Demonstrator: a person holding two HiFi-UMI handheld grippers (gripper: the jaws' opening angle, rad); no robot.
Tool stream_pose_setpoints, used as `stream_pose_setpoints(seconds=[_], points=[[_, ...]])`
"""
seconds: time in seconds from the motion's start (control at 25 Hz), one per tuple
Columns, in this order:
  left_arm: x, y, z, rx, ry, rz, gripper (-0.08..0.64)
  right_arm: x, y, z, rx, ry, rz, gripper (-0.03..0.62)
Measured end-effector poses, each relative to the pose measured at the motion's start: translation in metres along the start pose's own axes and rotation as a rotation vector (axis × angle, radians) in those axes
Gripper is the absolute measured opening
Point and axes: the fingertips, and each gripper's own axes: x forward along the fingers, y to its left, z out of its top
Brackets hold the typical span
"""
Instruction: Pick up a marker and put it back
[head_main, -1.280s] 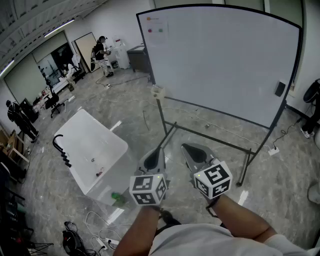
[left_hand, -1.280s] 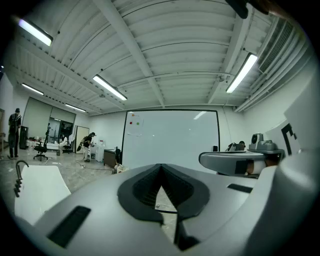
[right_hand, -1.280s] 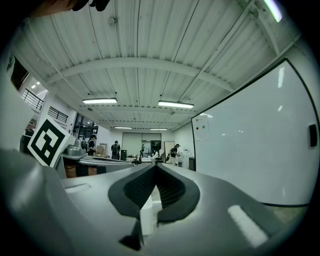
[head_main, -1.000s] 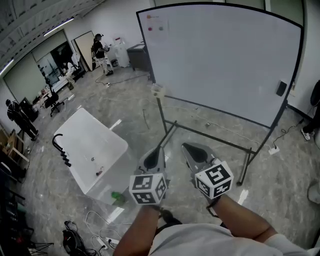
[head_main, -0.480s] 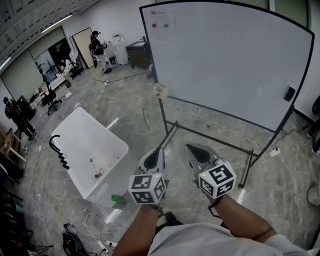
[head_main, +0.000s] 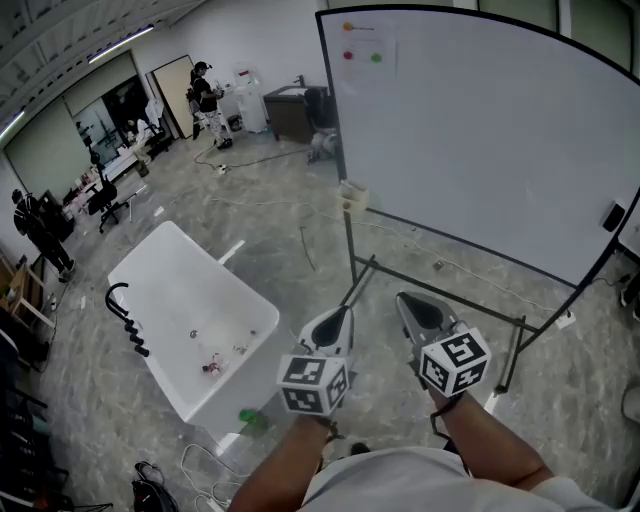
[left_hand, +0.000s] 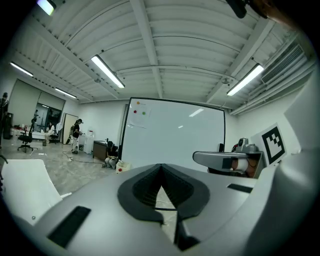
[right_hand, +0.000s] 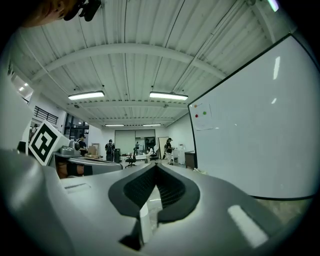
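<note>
No marker can be made out with certainty. The big whiteboard (head_main: 480, 130) stands on a black frame ahead and to the right. A small dark item (head_main: 437, 265) lies on its bottom rail, too small to identify. A black eraser (head_main: 612, 216) sticks to the board at the right, and coloured magnets (head_main: 361, 56) sit at the top left. My left gripper (head_main: 338, 318) and right gripper (head_main: 410, 300) are held side by side low in the head view, both shut and empty. In the gripper views the left gripper (left_hand: 161, 167) and right gripper (right_hand: 156, 167) point towards the board (left_hand: 175, 135) (right_hand: 250, 140).
A white table (head_main: 150, 290) with a few small items and a black coiled thing (head_main: 128, 315) stands to the left. A green object (head_main: 248, 417) and cables lie on the floor near it. A cream box (head_main: 353, 193) hangs at the board's left corner. People (head_main: 207, 95) stand far back.
The whiteboard and table have slid rightwards in the head view, and both grippers sit a little further right and lower. Both stay shut and empty.
</note>
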Motion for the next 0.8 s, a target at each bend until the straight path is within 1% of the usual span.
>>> stream_pose_setpoints(seconds=[0.24, 0.44, 0.56, 0.8], points=[[0.021, 0.048, 0.002, -0.009, 0.012, -0.01, 0.002, 0.053, -0.009, -0.011, 0.012, 0.03, -0.011, 0.003], [0.061, 0.084, -0.001, -0.022, 0.035, 0.005, 0.002, 0.099, -0.035, -0.014, 0.012, 0.043, -0.006, 0.003], [0.096, 0.099, 0.0, -0.021, 0.04, 0.011, 0.002, 0.131, -0.062, -0.02, 0.018, 0.048, 0.009, 0.003], [0.186, 0.128, 0.009, -0.015, 0.054, 0.027, 0.002, 0.205, -0.14, -0.024, 0.033, 0.066, 0.043, 0.003]])
